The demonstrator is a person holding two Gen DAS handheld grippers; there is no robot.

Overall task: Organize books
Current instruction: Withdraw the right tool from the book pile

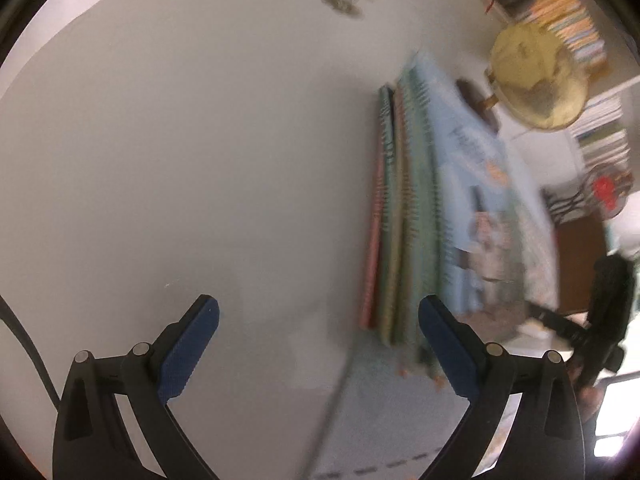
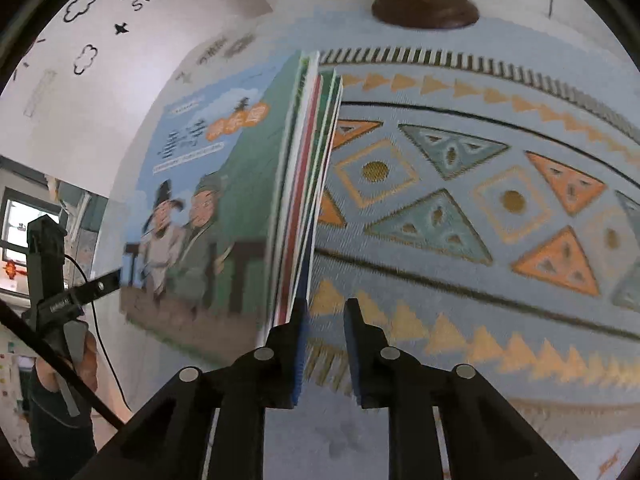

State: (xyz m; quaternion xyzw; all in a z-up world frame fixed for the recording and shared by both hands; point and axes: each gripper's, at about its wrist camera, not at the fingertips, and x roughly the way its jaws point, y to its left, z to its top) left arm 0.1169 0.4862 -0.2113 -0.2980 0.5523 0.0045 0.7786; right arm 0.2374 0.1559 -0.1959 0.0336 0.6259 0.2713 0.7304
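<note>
A bundle of several thin picture books (image 2: 304, 184) stands on edge on the patterned tablecloth (image 2: 480, 208). Its front cover with two cartoon figures (image 2: 192, 208) faces left. In the left wrist view the same bundle (image 1: 416, 208) shows blurred, spines toward me. My right gripper (image 2: 326, 312) is nearly closed with a narrow gap; its left pad touches the bundle's right side and nothing sits between the pads. My left gripper (image 1: 318, 320) is wide open and empty, facing the white wall, with its right finger beside the bundle's near end.
A globe on a dark wooden base (image 2: 426, 10) stands behind the books; it also shows in the left wrist view (image 1: 536, 76). A white wall (image 1: 180, 140) rises left of the books. Bookshelves (image 1: 560, 12) stand in the background.
</note>
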